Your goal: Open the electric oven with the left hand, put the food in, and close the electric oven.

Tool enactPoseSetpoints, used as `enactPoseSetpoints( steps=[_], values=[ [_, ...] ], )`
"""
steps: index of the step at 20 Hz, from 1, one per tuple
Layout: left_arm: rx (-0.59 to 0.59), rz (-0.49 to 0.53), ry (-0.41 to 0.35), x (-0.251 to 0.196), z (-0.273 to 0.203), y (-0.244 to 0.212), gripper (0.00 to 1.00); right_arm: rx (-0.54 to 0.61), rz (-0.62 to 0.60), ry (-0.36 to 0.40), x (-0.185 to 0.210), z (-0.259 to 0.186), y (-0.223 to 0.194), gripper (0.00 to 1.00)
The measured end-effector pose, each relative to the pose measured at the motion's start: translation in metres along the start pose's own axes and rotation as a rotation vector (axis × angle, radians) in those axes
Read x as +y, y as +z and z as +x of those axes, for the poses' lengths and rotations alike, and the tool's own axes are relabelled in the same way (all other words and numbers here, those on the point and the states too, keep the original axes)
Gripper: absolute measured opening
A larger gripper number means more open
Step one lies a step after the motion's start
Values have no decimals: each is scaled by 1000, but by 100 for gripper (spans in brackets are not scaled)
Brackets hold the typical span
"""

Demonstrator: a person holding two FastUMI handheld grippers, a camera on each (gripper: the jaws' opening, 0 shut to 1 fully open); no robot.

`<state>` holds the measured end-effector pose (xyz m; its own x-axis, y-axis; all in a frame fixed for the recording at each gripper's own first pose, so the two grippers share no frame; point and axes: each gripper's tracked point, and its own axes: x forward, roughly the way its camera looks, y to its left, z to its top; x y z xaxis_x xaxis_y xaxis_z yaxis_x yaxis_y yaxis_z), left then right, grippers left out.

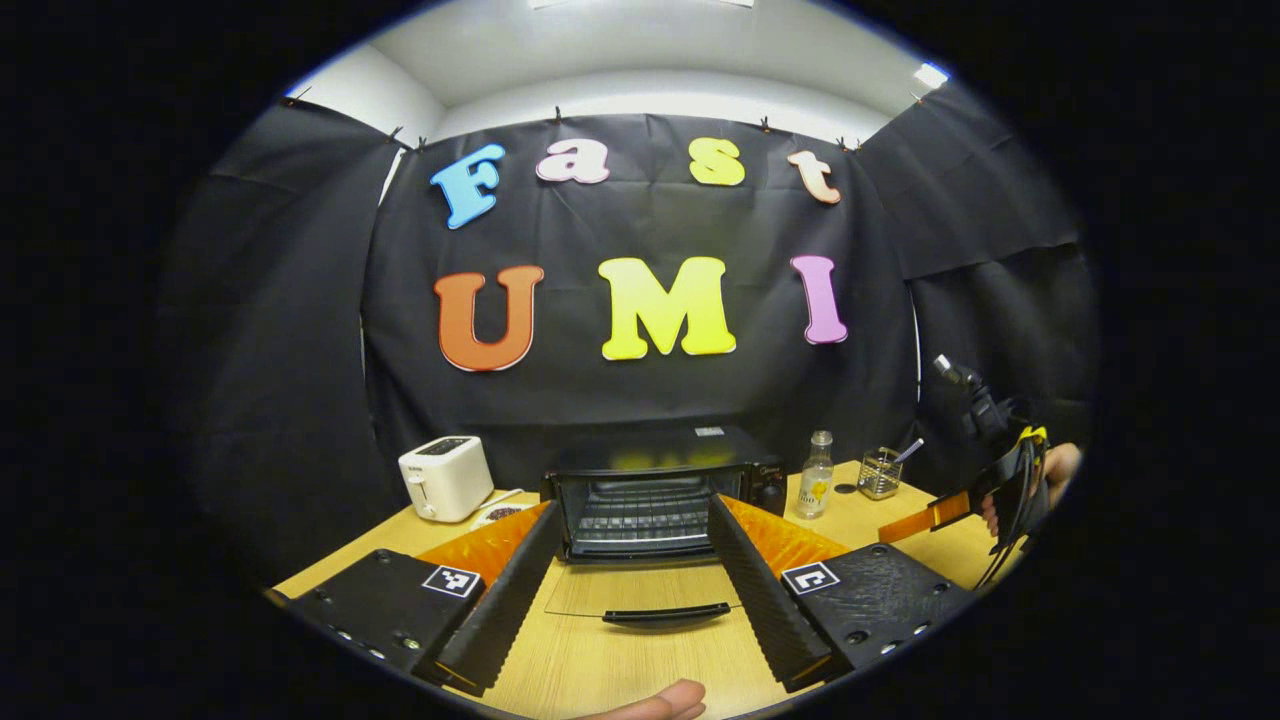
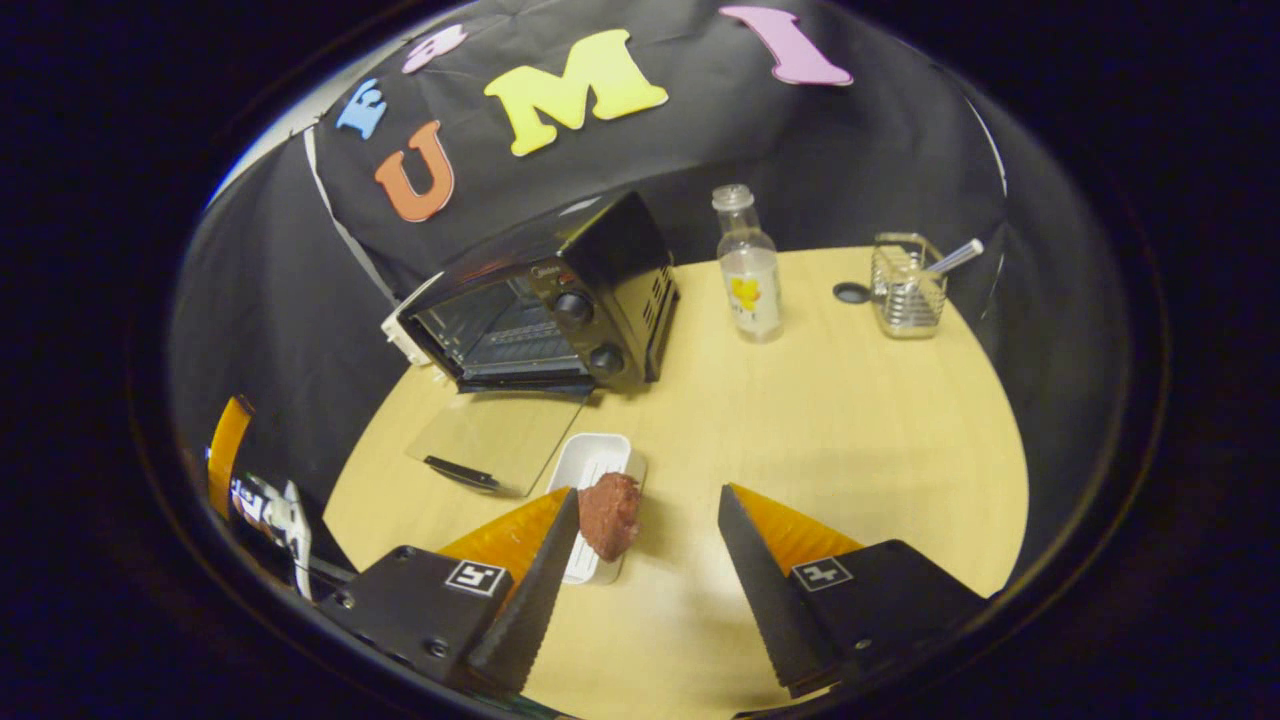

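Observation:
The black electric oven (image 1: 640,495) stands at the table's middle with its glass door (image 1: 645,595) folded down flat and the wire rack inside showing. My left gripper (image 1: 634,505) is open, its fingers framing the oven mouth from a short way back, above the door handle (image 1: 665,613). In the right gripper view the oven (image 2: 545,305) is at the upper left, its door (image 2: 500,435) down. A brown lump of food (image 2: 609,515) rests on a white tray (image 2: 600,460) just in front of the door. My right gripper (image 2: 648,494) is open, with the food against its left finger.
A white toaster (image 1: 446,478) stands left of the oven. Right of it are a clear bottle (image 2: 750,265), a wire holder (image 2: 905,290) and a small dark disc (image 2: 852,292). A hand holds the other gripper (image 1: 1000,490) at the table's right edge.

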<state>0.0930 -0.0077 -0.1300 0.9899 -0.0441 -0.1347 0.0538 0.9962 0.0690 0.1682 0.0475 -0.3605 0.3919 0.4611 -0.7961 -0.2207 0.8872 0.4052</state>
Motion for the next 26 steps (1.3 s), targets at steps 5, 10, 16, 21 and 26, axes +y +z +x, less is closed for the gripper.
enactPoseSetpoints(
  steps=[5, 10, 16, 21, 26],
  values=[
    [12, -49, -39, -7, -28, 3, 94, 82, 106, 139, 18, 24, -17, 53],
    [-7, -28, -18, 4, -57, 7, 94, 51, 96, 194, 28, 15, -30, 11],
    [-11, -24, 8, 24, -98, -3, 94, -87, -119, 117, 55, -19, -32, 7],
    [-8, -55, 12, 40, -122, -6, 94, -184, -226, 31, 77, -36, -24, 5],
    [-20, -37, 17, 55, -133, -1, 94, -298, -347, -47, 112, -50, 1, 5]
  ],
)
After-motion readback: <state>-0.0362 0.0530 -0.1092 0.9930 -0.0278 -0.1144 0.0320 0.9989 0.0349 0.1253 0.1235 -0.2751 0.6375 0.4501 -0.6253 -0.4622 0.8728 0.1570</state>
